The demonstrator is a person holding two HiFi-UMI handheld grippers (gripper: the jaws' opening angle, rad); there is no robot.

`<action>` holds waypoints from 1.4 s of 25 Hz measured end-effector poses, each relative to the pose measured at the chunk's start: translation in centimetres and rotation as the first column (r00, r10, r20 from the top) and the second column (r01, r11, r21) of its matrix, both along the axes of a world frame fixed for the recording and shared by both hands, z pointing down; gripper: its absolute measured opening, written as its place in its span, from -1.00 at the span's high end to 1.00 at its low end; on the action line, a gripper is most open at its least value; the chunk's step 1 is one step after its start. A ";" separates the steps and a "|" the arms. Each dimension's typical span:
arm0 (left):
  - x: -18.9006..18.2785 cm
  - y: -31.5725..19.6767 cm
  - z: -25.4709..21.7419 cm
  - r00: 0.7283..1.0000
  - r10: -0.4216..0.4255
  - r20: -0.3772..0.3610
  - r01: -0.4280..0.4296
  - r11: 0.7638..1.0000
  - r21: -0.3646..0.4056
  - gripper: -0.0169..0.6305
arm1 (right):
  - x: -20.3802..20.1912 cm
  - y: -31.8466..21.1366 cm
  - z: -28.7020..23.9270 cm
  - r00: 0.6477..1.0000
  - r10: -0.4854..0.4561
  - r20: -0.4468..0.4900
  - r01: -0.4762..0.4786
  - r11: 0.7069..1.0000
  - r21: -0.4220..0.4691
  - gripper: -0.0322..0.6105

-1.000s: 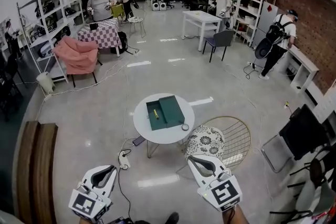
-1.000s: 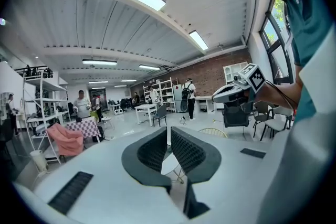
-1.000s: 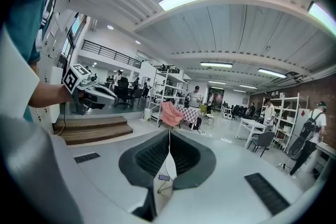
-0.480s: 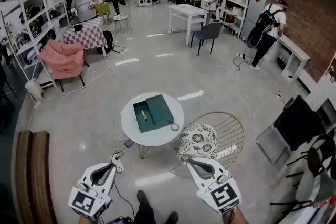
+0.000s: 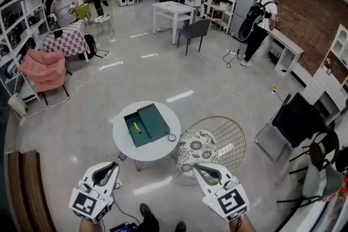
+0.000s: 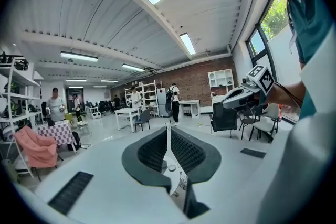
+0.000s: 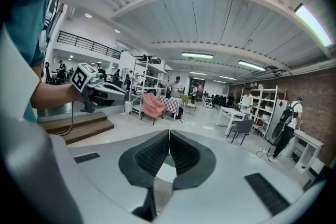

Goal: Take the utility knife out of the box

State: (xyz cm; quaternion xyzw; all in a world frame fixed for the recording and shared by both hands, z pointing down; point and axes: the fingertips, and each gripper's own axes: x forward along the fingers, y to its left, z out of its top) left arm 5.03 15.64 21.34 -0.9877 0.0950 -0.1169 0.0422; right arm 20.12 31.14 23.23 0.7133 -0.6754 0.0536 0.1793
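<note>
Right gripper (jaws together), box ahead

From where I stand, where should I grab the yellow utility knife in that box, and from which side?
Probably mid-handle, from above: the utility knife lies flat in the open box, walls around it, so close jaws across its narrow width.

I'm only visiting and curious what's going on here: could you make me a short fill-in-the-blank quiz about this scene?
The green box sits open on a ___ white table.
The yellow utility knife lies ___ the box.
The left hand-held gripper and right hand-held gripper both have jaws ___.
Missing: round; inside; shut.
</note>
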 end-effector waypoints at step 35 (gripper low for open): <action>-0.4 -27.5 0.8 0.996 0.086 -0.008 -0.086 0.996 0.032 0.83 | 2.5 -27.8 0.0 0.998 0.054 -0.012 -0.054 0.998 -0.022 0.78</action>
